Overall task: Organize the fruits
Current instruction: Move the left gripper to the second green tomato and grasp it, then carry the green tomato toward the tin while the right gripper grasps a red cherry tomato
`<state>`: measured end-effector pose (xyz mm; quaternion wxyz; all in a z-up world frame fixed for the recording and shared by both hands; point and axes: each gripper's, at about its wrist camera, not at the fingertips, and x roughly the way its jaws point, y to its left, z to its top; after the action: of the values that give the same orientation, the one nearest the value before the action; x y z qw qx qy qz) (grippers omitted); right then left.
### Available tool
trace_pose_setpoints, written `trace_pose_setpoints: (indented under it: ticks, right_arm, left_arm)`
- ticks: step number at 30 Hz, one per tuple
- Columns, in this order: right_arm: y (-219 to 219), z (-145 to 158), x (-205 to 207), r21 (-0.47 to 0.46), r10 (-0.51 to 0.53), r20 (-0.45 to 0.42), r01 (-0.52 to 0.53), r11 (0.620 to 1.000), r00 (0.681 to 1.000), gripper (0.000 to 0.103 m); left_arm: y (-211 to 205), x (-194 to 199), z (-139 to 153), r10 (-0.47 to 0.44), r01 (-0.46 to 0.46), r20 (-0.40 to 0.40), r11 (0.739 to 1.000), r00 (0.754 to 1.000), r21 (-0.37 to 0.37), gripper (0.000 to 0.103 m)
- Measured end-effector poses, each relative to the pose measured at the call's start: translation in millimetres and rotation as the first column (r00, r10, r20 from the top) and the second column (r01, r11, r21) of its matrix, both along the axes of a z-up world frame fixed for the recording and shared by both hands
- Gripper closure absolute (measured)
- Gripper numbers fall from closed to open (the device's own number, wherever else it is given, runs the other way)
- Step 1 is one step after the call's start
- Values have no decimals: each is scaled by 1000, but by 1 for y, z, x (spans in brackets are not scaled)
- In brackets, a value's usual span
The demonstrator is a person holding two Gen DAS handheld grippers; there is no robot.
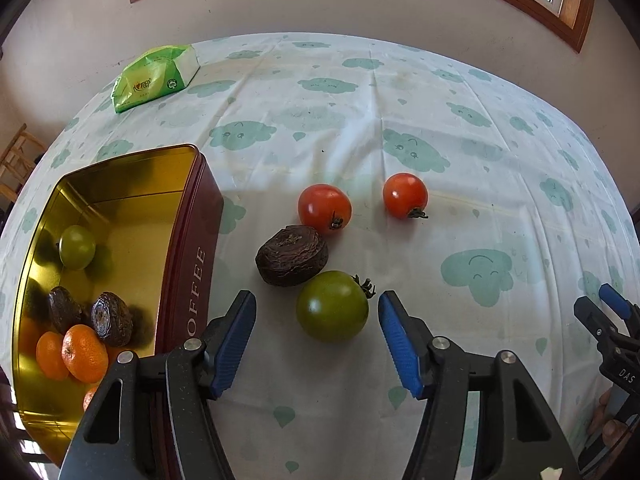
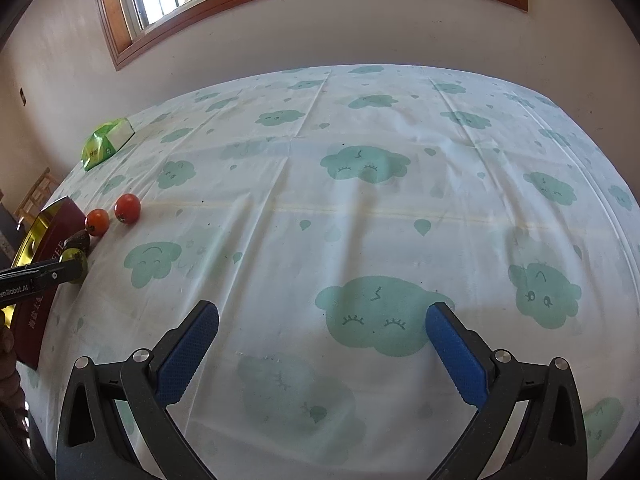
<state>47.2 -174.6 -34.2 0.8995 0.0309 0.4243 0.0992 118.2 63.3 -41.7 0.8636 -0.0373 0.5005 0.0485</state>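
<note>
In the left wrist view my left gripper (image 1: 318,308) is open, its blue pads on either side of a green tomato (image 1: 332,306) on the table, not touching it. Behind that lie a wrinkled dark passion fruit (image 1: 292,255) and two red tomatoes (image 1: 325,208) (image 1: 405,195). A gold-lined "COFFEE" tin (image 1: 200,248) at the left holds a green tomato (image 1: 77,247), two passion fruits (image 1: 111,319) and several oranges (image 1: 85,353). My right gripper (image 2: 322,320) is open and empty over bare cloth; it also shows in the left wrist view (image 1: 600,308).
A green tissue pack (image 1: 156,76) lies at the table's far left corner. The cloud-print tablecloth (image 2: 360,200) covers the table, with a wall and window behind. A wooden chair (image 1: 16,160) stands beyond the left edge.
</note>
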Motion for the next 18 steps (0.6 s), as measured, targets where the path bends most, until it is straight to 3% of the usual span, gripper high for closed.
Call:
trace_pose_setpoints:
  ticks: [3,4,5,10,18]
  right_arm:
    - [-1,0,0,6,-1,0,1,1000,1000,0]
    - [-1,0,0,7,-3,-1,3,1000,1000,0]
    - [-2,0,0,7,-5,-1,5,1000,1000,0]
    - [-4,0,1,14,-20,-1,20,1000,1000,0]
    - [-2,0,2,9,-8,-1,8,1000,1000,0]
  left_arm:
    - [-1,1,-1,10,-10,15,1000,1000,29,45]
    - [-2,0,0,-1,-1,29,999,1000,44,54]
    - [-4,0,0,-30,29,32,999,999,29,72]
    - [-11,-15,2,-73,72,42,997,996,10,72]
    - [-9,-74,34,-107,111,116,993,987,-35,72]
